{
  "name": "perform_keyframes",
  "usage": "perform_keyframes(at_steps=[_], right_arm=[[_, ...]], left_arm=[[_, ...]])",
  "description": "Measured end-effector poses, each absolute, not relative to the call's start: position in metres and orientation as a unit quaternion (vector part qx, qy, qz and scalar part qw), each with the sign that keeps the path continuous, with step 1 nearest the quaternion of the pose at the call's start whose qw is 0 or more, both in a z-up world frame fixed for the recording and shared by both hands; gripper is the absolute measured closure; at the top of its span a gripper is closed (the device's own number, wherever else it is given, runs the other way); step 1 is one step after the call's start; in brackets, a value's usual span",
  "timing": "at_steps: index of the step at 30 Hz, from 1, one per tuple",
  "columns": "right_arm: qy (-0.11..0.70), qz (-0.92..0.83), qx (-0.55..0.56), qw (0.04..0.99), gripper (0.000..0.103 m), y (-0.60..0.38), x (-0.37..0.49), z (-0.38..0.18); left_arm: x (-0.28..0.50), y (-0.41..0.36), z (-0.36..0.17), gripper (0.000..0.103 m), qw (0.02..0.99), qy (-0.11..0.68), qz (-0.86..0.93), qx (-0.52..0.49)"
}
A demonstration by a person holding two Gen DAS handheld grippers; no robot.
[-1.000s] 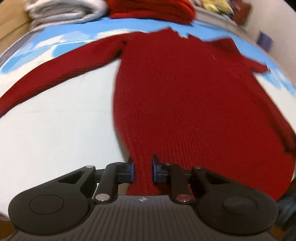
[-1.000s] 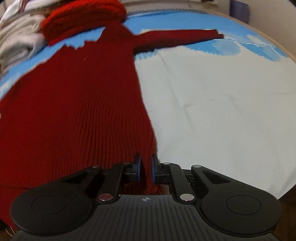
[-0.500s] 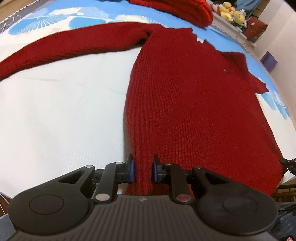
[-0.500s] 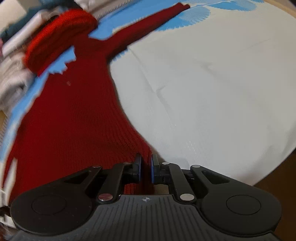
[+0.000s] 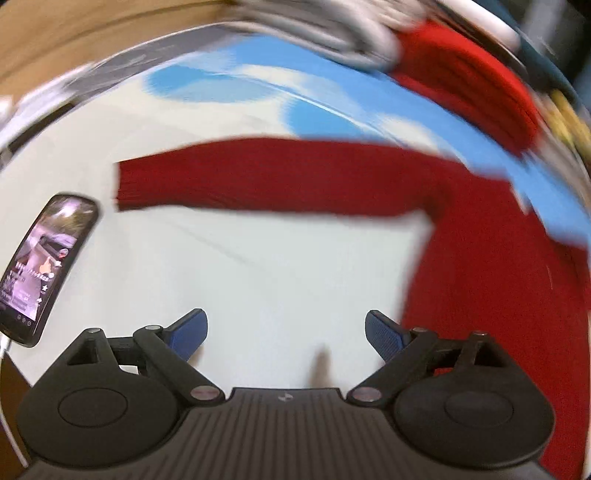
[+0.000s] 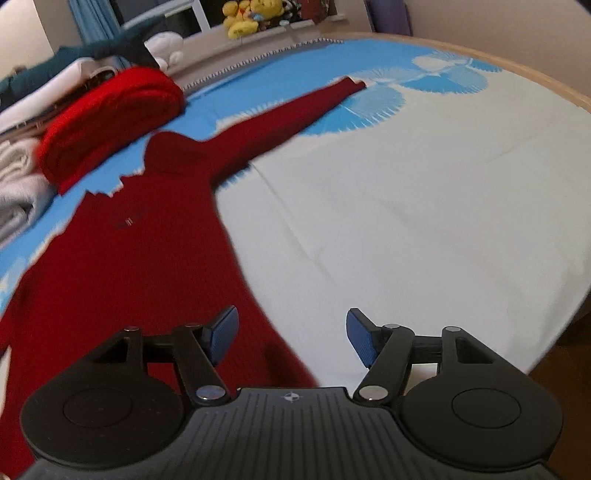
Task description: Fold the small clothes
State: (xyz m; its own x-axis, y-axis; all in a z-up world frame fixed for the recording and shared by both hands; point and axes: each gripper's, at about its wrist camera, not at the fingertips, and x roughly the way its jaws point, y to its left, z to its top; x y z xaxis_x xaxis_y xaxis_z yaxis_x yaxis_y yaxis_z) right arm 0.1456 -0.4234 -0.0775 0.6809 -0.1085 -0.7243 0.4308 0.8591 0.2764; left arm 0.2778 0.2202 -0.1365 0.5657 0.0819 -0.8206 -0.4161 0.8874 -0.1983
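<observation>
Dark red ribbed knit — the sweater (image 6: pixel 122 258) lies flat on the white-and-blue cloth (image 6: pixel 424 221) covering the table, body toward the near edge, both sleeves stretched out sideways; in the right wrist view one sleeve runs up and to the right onto the blue printed band, its cuff near a blue fan motif; in the left wrist view the other sleeve (image 5: pixel 266 177) crosses the frame level, cuff end toward a phone (image 5: pixel 40 266) with a lit screen lying near the cloth's left edge, apart from the cuff.

Left gripper (image 5: pixel 286 332): jaws opening, blue pads far apart; only bare white cloth between them; the sweater's body edge sits just to the right of the right-hand pad, not touched; this view is motion-blurred.

Right gripper (image 6: pixel 291 334): jaws opening, pads spread; the sweater's lower side edge runs down between them, nearer the left-hand pad; neither pad presses on it.

Beyond the collar — a folded brighter red knit (image 6: pixel 110 118) rests on the blue band, next to stacked grey-white folded clothes (image 6: pixel 14 184) at the left; yellow plush toys (image 6: pixel 251 16) sit on a ledge at the back.
</observation>
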Motion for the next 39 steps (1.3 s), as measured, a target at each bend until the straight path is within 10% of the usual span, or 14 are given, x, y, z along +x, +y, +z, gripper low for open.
perform_keyframes(at_steps=[11, 12, 16, 31, 39], right_arm=[[0.397, -0.137, 0.239, 0.876, 0.037, -0.353, 0.214, -0.087], [0.399, -0.136, 0.225, 0.879, 0.037, -0.345, 0.216, -0.087], [0.401, -0.129, 0.174, 0.890, 0.039, -0.326, 0.225, -0.087], [0.390, -0.129, 0.104, 0.906, 0.050, -0.310, 0.232, -0.086], [0.377, -0.139, 0.140, 0.905, 0.049, -0.334, 0.219, -0.078]], left_arm=[[0.403, 0.274, -0.186, 0.008, 0.804, 0.424, 0.185, -0.372], [0.404, 0.278, -0.184, 0.013, 0.802, 0.403, 0.207, -0.389], [0.408, 0.304, -0.170, 0.091, 0.791, 0.340, 0.294, -0.414], [0.434, 0.341, -0.133, 0.093, 0.817, 0.294, 0.334, -0.368], [0.471, 0.217, -0.054, 0.093, 0.908, 0.267, 0.245, -0.208]])
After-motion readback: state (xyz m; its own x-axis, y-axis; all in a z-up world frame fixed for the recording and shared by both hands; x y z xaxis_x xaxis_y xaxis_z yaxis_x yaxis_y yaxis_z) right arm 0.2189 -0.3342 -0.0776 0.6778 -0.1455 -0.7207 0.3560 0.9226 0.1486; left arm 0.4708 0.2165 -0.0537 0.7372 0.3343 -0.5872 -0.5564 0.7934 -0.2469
